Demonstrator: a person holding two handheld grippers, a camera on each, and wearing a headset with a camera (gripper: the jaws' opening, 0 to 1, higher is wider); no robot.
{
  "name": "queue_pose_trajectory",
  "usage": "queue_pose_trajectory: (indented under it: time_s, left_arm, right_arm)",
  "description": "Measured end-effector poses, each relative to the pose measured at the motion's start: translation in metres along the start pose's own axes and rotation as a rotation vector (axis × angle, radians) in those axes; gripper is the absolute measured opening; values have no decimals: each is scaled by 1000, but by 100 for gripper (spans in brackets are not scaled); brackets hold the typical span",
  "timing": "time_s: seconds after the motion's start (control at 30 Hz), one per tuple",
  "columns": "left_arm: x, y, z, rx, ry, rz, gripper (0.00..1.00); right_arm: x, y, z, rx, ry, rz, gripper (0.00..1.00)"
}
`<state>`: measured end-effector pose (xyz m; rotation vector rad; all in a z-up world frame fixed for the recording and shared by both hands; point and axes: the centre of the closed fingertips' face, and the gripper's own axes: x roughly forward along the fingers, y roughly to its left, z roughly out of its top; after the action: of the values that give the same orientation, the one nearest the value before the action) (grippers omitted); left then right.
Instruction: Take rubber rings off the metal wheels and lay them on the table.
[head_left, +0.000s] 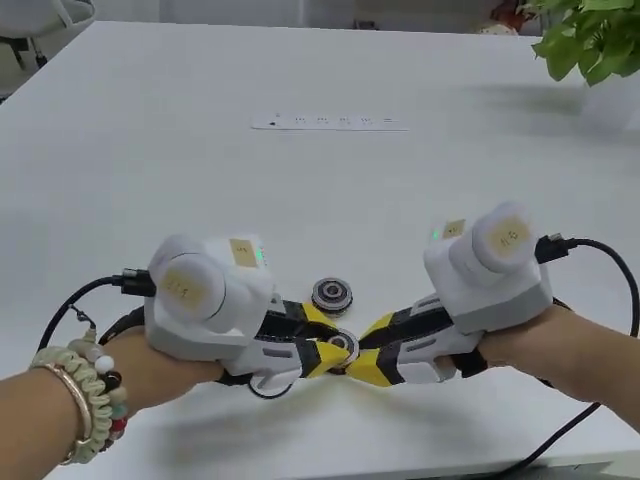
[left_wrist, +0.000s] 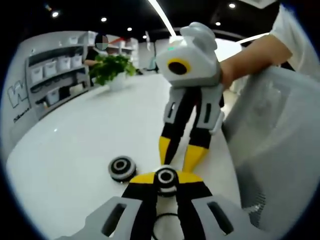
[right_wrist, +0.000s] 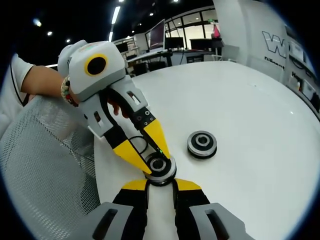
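Note:
A metal wheel (head_left: 340, 347) with its dark rubber ring is held just above the table between my two grippers. My left gripper (head_left: 322, 340) comes in from the left and is shut on the wheel (left_wrist: 166, 179), its yellow tips on either side. From the right, my right gripper (head_left: 362, 345) meets it tip to tip and pinches the same wheel (right_wrist: 160, 168) at its rim. In the left gripper view the right gripper (left_wrist: 179, 156) reaches down from above. A second ringed wheel (head_left: 331, 294) lies flat on the table just beyond them (left_wrist: 122, 168) (right_wrist: 202, 144).
The white table (head_left: 320, 200) stretches wide and bare ahead. A flat white power strip (head_left: 330, 123) lies far back at centre, and a green plant (head_left: 590, 40) stands at the back right. Cables trail from both grippers. A thin black loop (left_wrist: 165, 222) lies under my left jaws.

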<state>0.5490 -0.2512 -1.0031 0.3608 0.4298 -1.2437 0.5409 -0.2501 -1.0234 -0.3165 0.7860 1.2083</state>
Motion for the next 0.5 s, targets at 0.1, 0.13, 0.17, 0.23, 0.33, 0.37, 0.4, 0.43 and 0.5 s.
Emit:
queue_pose_trajectory:
  time_s: [0.1, 0.13, 0.17, 0.23, 0.33, 0.37, 0.4, 0.43, 0.5]
  left_arm:
    - [0, 0, 0, -5, -4, 1, 15]
    - [0, 0, 0, -8, -7, 1, 15]
    - [0, 0, 0, -12, -10, 2, 15]
    - [0, 0, 0, -16, -13, 4, 15]
    - [-1, -1, 0, -18, -13, 5, 15]
    - [-1, -1, 0, -19, -13, 5, 15]
    - [-1, -1, 0, -18, -13, 5, 15]
    - [-1, -1, 0, -18, -12, 5, 15]
    - [-1, -1, 0, -17, -11, 6, 15]
  right_arm:
    - [-1, -2, -2, -23, 15, -8, 12]
    - [-1, -1, -2, -26, 13, -7, 12]
    - [-1, -1, -2, -28, 17, -8, 11]
    - [-2, -2, -3, -34, 19, -11, 8]
    - [-3, -7, -2, -52, 17, -37, 1]
    - [-3, -5, -2, -44, 18, -29, 1]
    - [-3, -5, -2, -37, 20, -32, 1]
    - [-3, -5, -2, -32, 21, -33, 1]
    - [-3, -6, -2, -10, 22, -34, 0]
